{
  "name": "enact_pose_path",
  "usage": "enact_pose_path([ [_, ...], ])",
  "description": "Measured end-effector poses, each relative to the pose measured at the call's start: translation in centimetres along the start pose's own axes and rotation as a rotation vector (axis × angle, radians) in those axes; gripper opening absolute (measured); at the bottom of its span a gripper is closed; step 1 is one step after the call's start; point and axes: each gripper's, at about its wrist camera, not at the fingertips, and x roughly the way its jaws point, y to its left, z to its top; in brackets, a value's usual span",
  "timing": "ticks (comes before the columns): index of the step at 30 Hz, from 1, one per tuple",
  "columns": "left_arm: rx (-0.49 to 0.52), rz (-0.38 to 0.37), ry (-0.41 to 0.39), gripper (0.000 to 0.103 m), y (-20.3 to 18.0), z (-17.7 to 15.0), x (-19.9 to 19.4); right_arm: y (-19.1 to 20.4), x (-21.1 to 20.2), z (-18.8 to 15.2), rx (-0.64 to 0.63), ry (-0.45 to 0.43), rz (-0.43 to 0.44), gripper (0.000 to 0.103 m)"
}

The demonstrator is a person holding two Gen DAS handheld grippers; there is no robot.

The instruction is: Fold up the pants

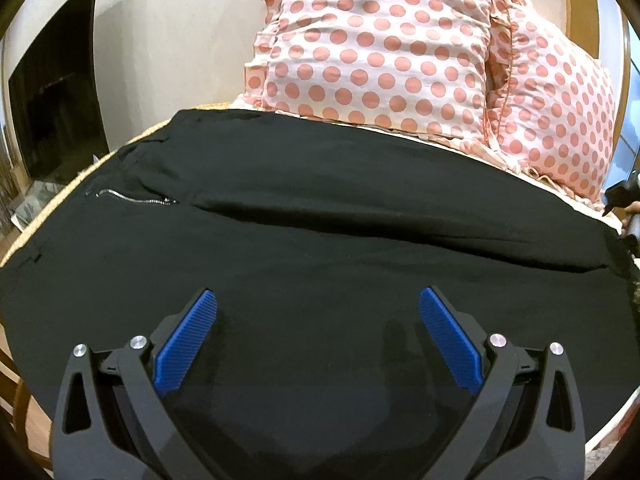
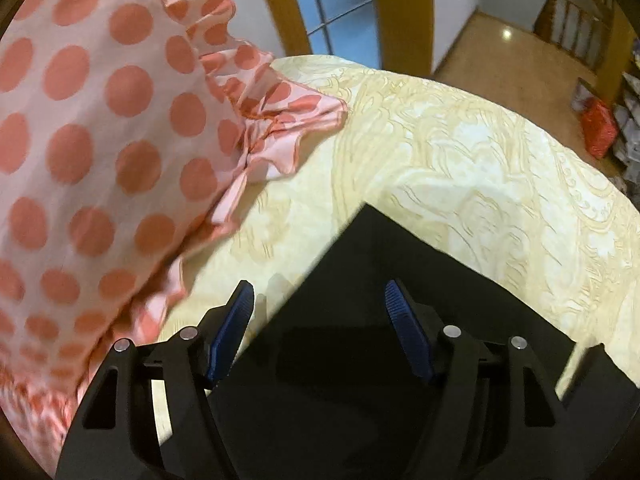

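Black pants (image 1: 320,216) lie flat across the bed, with a silver zipper (image 1: 132,198) at the left. My left gripper (image 1: 318,304) is open and empty just above the near part of the pants. In the right wrist view a leg end of the pants (image 2: 380,264) lies on the cream bedspread (image 2: 460,152). My right gripper (image 2: 320,296) is open and empty, its jaws spread over the corner of that leg end. A second black edge (image 2: 596,384) shows at the lower right.
Two pink polka-dot pillows (image 1: 380,40) stand behind the pants; one shows close at the left of the right wrist view (image 2: 100,140). A dark TV screen (image 1: 56,100) is at the far left. A doorway (image 2: 336,4) and wooden floor (image 2: 520,60) lie beyond the bed.
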Motion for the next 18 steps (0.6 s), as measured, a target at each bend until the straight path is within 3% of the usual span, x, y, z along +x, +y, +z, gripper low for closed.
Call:
enact_pose_path([
  [2,-0.023,-0.016,0.013,0.101,0.4,0.0,0.1,0.7,0.4,-0.1,-0.031,-0.013,-0.064,0.063],
  [4,-0.036,-0.028,0.02,0.101,0.6,0.1,0.2,0.8,0.3,-0.6,-0.062,-0.038,-0.117,0.045],
  [7,-0.037,-0.034,0.015,0.101,0.6,0.0,0.1,-0.9,-0.3,-1.4,-0.054,-0.078,-0.054,0.027],
  [10,-0.028,-0.031,0.006,0.101,0.4,0.1,0.0,-3.9,-0.7,-1.5,0.015,-0.078,0.104,0.015],
  [13,-0.024,-0.032,-0.001,0.101,0.3,0.1,-0.2,-6.7,-1.0,-1.6,0.085,-0.063,0.266,0.01],
  [18,-0.023,-0.031,-0.012,0.101,0.3,0.0,-0.5,-10.5,-5.9,-3.6,0.088,-0.174,0.502,0.008],
])
